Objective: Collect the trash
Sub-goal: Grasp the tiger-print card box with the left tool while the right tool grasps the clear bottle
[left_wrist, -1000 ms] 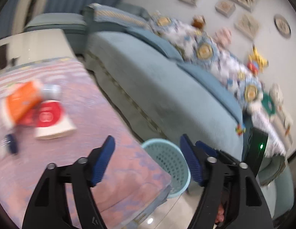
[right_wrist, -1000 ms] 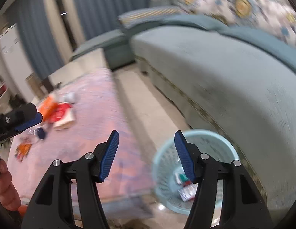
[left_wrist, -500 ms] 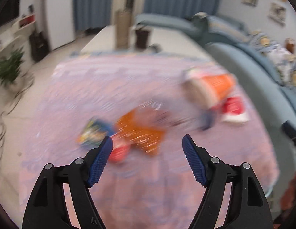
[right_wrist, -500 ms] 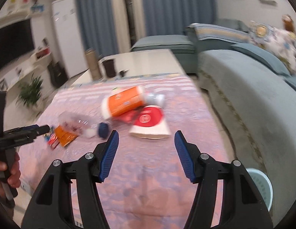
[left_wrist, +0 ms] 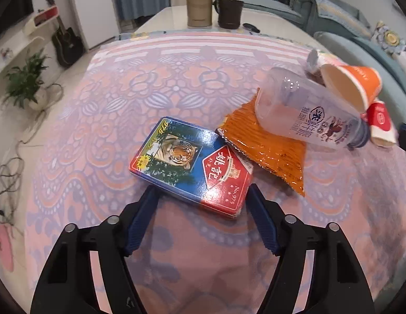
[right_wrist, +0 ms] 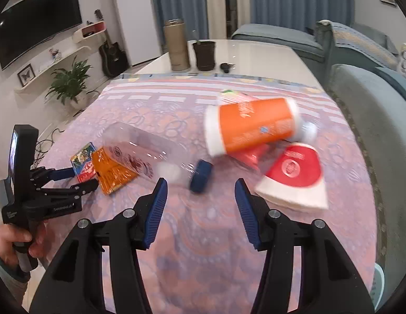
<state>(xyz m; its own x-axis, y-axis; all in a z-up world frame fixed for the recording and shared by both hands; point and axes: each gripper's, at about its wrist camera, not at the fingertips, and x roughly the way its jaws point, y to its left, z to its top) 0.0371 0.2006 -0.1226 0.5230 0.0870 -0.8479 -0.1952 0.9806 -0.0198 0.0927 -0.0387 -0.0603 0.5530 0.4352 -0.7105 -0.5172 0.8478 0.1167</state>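
Trash lies on a pink patterned tablecloth point(left_wrist: 140, 91). My left gripper point(left_wrist: 201, 196) points down at a tiger-print card box point(left_wrist: 187, 162). Its jaws are closing, with the box's near end between the fingertips and no clear press. An orange snack wrapper point(left_wrist: 265, 141), a clear plastic bottle point(left_wrist: 307, 112) and an orange paper cup point(left_wrist: 352, 83) lie just right of the box. My right gripper point(right_wrist: 201, 183) is closing with nothing between its fingers. The bottle's blue cap point(right_wrist: 201, 174) lies just ahead of it, and a flattened red-and-white cup point(right_wrist: 294, 178) is to its right. The left gripper point(right_wrist: 77, 178) shows at far left.
A tan thermos point(right_wrist: 176, 44), a dark cup point(right_wrist: 205, 55) and keys point(right_wrist: 226, 66) stand at the table's far end. A teal sofa point(right_wrist: 373, 120) runs along the right side. The rim of a light blue bin point(right_wrist: 378, 282) peeks in at lower right. A plant and a guitar stand at left.
Both views swung away from the sofa and the blue bin onto the table. My left gripper came down close to the card box. Both pairs of jaws now stand narrower.
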